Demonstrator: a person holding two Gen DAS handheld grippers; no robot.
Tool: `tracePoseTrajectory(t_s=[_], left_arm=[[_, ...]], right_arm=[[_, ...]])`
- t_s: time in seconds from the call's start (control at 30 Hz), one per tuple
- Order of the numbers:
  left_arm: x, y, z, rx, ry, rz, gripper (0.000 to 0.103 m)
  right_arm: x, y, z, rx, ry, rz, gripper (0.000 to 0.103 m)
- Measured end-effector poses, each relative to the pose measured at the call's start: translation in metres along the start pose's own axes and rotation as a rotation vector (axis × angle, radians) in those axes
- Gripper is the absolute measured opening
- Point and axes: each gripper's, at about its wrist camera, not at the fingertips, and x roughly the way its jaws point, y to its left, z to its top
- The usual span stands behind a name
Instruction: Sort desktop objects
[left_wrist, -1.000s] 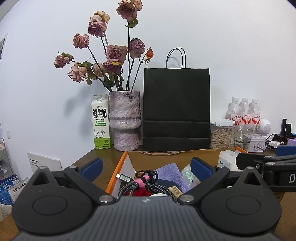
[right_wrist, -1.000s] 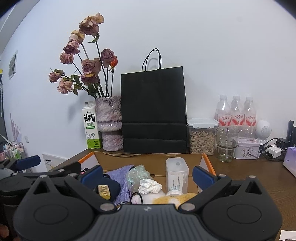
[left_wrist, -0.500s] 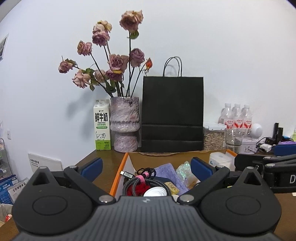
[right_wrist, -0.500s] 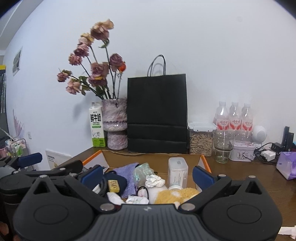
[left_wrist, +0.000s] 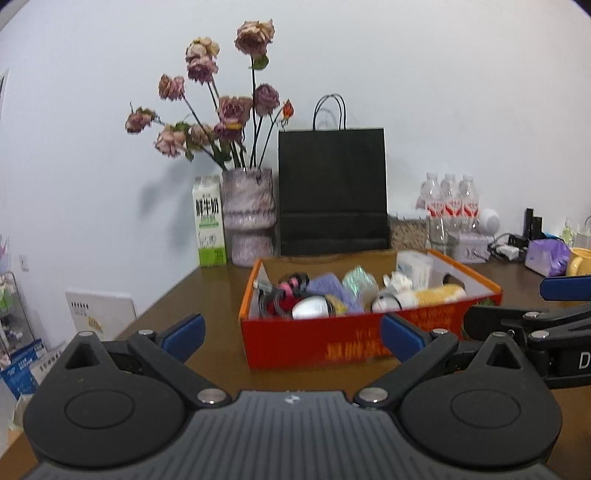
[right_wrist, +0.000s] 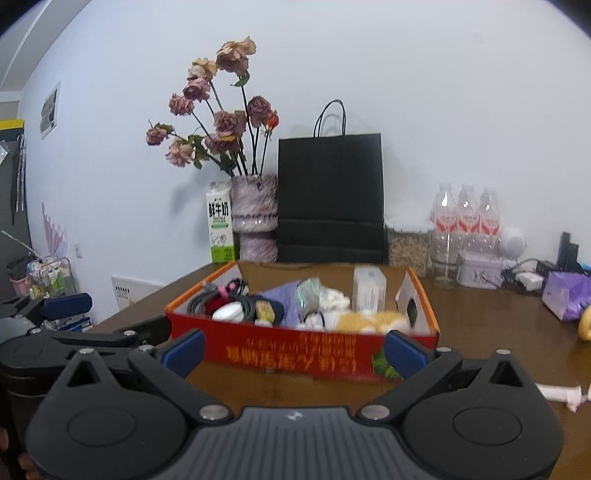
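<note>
A red and orange cardboard box sits on the brown table, full of small items: a coiled cable, a purple cloth, a white round thing, crumpled tissue, a white container and a yellow sponge. It also shows in the right wrist view. My left gripper is open and empty, in front of the box's near wall. My right gripper is open and empty, also just short of the near wall. The right gripper shows at the right edge of the left wrist view.
Behind the box stand a milk carton, a vase of dried roses, a black paper bag, a jar and water bottles. A purple tissue pack and a crumpled white wrapper lie at the right.
Both grippers have pulled back and risen from over the box. The whole box and its red front wall now show in front of the fingers. Both stay open.
</note>
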Motion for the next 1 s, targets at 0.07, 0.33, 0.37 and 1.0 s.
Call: tracePoseTrajectory(t_s=[0.07, 0.33, 0.37, 1.0], left_arm=[[-0.008, -0.001, -0.008, -0.005, 0.013, 0.003, 0.103], [-0.026, -0.003, -0.035, -0.040, 0.094, 0.009, 0.103], [-0.027, -0.003, -0.037, -0.041, 0.103, 0.009, 0.103], [-0.038, -0.001, -0.040, -0.036, 0.105, 0.027, 0.103]], right_arm=[[-0.008, 0.003, -0.009, 0.008, 0.014, -0.008, 0.103], [-0.027, 0.003, -0.045, 0.070, 0.100, -0.017, 0.103], [-0.028, 0.004, -0.047, 0.066, 0.108, -0.020, 0.103], [-0.038, 0.012, -0.052, 0.053, 0.116, -0.029, 0.103]])
